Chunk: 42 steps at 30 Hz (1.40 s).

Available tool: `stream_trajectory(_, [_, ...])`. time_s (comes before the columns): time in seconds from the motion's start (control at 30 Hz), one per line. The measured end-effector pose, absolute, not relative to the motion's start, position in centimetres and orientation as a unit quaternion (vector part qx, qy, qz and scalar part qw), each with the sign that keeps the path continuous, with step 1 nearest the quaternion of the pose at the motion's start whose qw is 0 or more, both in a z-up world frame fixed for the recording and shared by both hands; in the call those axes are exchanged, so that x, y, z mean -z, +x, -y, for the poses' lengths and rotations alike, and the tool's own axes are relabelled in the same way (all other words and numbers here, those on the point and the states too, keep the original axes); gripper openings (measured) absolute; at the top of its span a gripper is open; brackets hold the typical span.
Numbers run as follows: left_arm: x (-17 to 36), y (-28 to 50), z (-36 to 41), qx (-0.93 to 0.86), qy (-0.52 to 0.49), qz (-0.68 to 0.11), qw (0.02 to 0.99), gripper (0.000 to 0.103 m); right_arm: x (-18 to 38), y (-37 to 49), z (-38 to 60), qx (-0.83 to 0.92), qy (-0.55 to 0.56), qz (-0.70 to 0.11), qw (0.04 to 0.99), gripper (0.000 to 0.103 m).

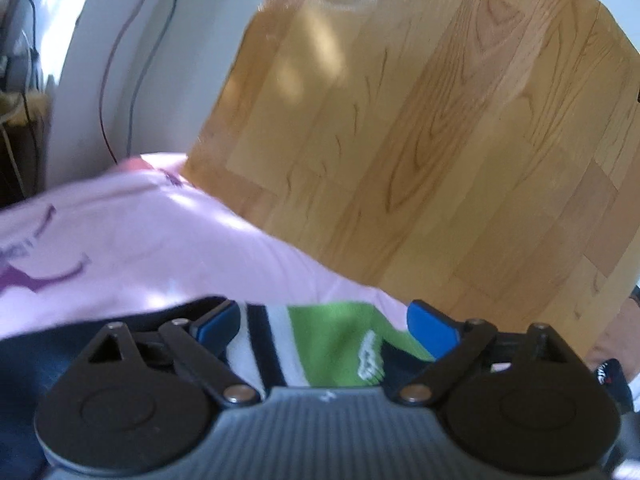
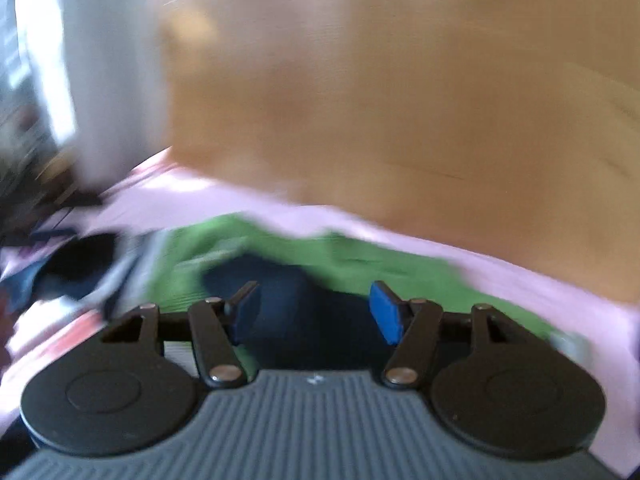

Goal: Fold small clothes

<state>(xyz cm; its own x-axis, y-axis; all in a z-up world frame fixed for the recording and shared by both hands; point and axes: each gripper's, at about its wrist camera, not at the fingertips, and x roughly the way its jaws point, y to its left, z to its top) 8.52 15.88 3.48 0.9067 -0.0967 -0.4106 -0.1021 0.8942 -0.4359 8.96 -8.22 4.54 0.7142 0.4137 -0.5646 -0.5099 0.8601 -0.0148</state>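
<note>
Wood tabletop (image 1: 440, 140) grain shows only left; both jaws spread over green garment (image 2: 280, 248).

Pink garment (image 1: 160, 240) with purple print; green, white and navy striped garment (image 1: 320, 340); honey-brown wood-grain table (image 1: 440, 140).

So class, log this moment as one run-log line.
left gripper: open over green striped garment | right gripper: open over same | pink garment: beneath | nothing gripped

- A domestic room is indicated by a wooden table (image 1: 420, 128) of pieced light planks set against a white wall (image 1: 132, 52).
- Small garments are heaped at its near edge: a pink printed shirt (image 1: 132, 240) and a green striped top (image 1: 328, 344).
- Loose cables (image 1: 116, 60) are seen hanging down the wall.
</note>
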Motion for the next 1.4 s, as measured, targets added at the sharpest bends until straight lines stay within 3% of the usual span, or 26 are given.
stream_trajectory(0.13, [-4.6,7.8,-16.7,0.01,-0.238,-0.203,0.95,0.094,-1.9,10.0,1.1,-0.278,-0.163,-0.288,0.902,0.061])
stream_trajectory(0.17, [-4.9,7.6,-17.1,0.005,-0.238,-0.197,0.951,0.093,-1.4,10.8,0.1,-0.268,-0.18,-0.288,0.901,0.055])
stream_trajectory(0.2, [-5.2,7.3,-17.5,-0.007,-0.237,-0.188,0.953,0.093,-1.0,11.5,-0.3,-0.257,-0.19,-0.29,0.902,0.04])
stream_trajectory(0.23, [-5.4,7.0,-17.9,-0.018,-0.239,-0.181,0.954,0.093,-0.6,12.4,-0.5,-0.252,-0.186,-0.305,0.899,0.014])
stream_trajectory(0.3, [-5.9,6.5,-18.7,-0.041,-0.248,-0.168,0.953,0.093,-0.8,12.6,0.1,-0.255,-0.164,-0.316,0.899,0.013])
stream_trajectory(0.4, [-6.3,6.0,-19.1,-0.037,-0.26,-0.157,0.952,0.092,-1.1,10.7,-0.9,-0.285,-0.217,-0.308,0.881,0.017])
stream_trajectory(0.53, [-7.7,3.5,-18.1,0.022,-0.265,-0.094,0.959,0.092,-3.4,9.3,-0.8,-0.303,-0.194,-0.281,0.89,0.043])
stream_trajectory(0.7, [-9.9,-1.4,-16.5,0.06,-0.24,0.01,0.969,0.095,-5.0,9.3,-0.9,-0.446,-0.01,-0.362,0.819,0.043])
stream_trajectory(0.9, [-11.1,-4.2,-13.9,0.124,-0.191,0.054,0.972,0.1,-0.6,10.9,-4.4,-0.498,0.148,-0.497,0.695,0.042])
stream_trajectory(1.4, [-10.5,-4.9,-12.3,0.156,-0.166,0.071,0.971,0.102,1.3,8.3,-11.2,-0.523,0.158,-0.516,0.66,0.045])
